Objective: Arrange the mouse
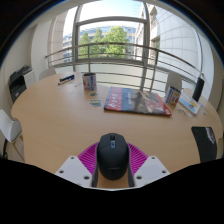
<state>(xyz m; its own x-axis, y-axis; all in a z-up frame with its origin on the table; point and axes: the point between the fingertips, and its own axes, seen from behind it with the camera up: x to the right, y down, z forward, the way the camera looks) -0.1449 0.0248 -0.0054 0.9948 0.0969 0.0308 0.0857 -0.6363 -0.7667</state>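
Black mouse [112, 155] btwn tongs [112, 166], pads touching both sides, on round wood table [55, 120]

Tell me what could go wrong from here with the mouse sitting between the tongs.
1. The black mouse sits between the tongs, but whether both pink pads press on it is unclear; lifting now could let it slip.
2. It lies close to the near edge of the round table, so a backward drag might pull it off.
3. Pushing it far forward could bump the colourful magazine lying beyond it.
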